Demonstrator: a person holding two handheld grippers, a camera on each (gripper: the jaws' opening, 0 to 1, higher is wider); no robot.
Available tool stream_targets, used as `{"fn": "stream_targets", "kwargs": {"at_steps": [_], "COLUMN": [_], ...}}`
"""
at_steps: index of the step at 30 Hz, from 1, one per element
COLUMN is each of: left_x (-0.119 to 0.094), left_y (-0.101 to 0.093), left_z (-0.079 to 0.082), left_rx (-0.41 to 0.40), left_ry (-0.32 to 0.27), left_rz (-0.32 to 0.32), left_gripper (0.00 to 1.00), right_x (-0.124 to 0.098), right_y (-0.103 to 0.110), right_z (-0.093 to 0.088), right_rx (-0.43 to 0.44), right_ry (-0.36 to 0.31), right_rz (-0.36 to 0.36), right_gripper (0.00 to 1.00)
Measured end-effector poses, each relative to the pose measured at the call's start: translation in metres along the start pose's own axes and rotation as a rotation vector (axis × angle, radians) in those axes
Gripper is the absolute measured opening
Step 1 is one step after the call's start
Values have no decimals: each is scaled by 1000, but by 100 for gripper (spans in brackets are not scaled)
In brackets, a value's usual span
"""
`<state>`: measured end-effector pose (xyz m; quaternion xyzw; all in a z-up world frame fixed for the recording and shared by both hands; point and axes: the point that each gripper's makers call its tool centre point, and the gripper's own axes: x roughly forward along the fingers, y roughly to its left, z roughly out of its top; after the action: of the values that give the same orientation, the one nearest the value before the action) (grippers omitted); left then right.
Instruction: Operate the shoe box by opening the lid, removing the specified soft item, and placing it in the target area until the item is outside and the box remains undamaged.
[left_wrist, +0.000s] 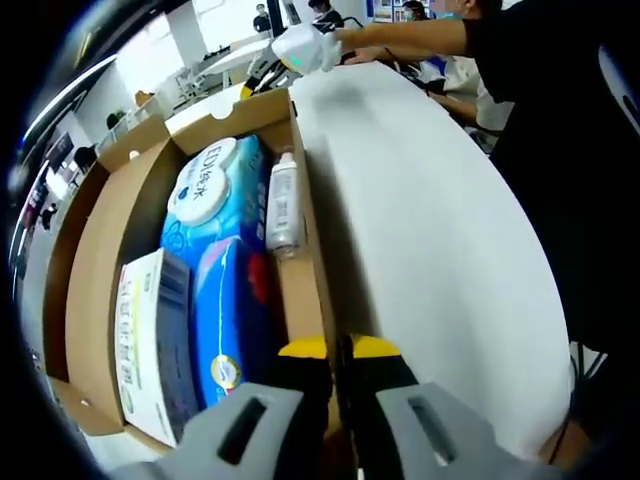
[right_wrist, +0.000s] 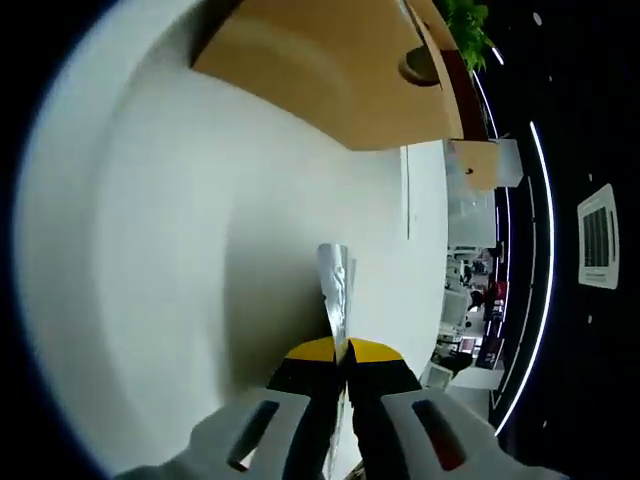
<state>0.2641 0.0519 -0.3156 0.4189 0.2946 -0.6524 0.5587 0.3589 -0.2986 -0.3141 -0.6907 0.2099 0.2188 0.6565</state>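
Note:
The open cardboard shoe box (left_wrist: 105, 230) lies on a white table (left_wrist: 430, 220) in the left gripper view. Inside are a blue wipes pack with a round white lid (left_wrist: 213, 195), a small clear bottle (left_wrist: 283, 205), a blue soft package (left_wrist: 232, 325) and a white printed carton (left_wrist: 150, 345). My left gripper (left_wrist: 338, 346) is shut on the box's right wall at its near end. In the right gripper view my right gripper (right_wrist: 340, 348) is shut on a thin silvery foil packet (right_wrist: 337, 285), held edge-on above the white table (right_wrist: 180, 250).
A person in a black top stands along the table's right side; an arm reaches over the far end, its white-covered hand (left_wrist: 305, 45) near the box's far corner. Brown cardboard (right_wrist: 330, 60) lies beyond the right gripper. Desks and people fill the background.

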Motion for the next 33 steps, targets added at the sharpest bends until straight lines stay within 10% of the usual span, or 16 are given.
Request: {"fn": "stream_targets", "kwargs": {"at_steps": [33], "left_x": [0], "left_y": [0], "left_z": [0], "left_rx": [30], "left_ry": [10], "left_rz": [5], "left_gripper": [4], "right_x": [-11], "right_y": [11], "right_z": [6], "right_rx": [83], "right_ry": [-8], "right_rz": [99], "right_gripper": [8]}}
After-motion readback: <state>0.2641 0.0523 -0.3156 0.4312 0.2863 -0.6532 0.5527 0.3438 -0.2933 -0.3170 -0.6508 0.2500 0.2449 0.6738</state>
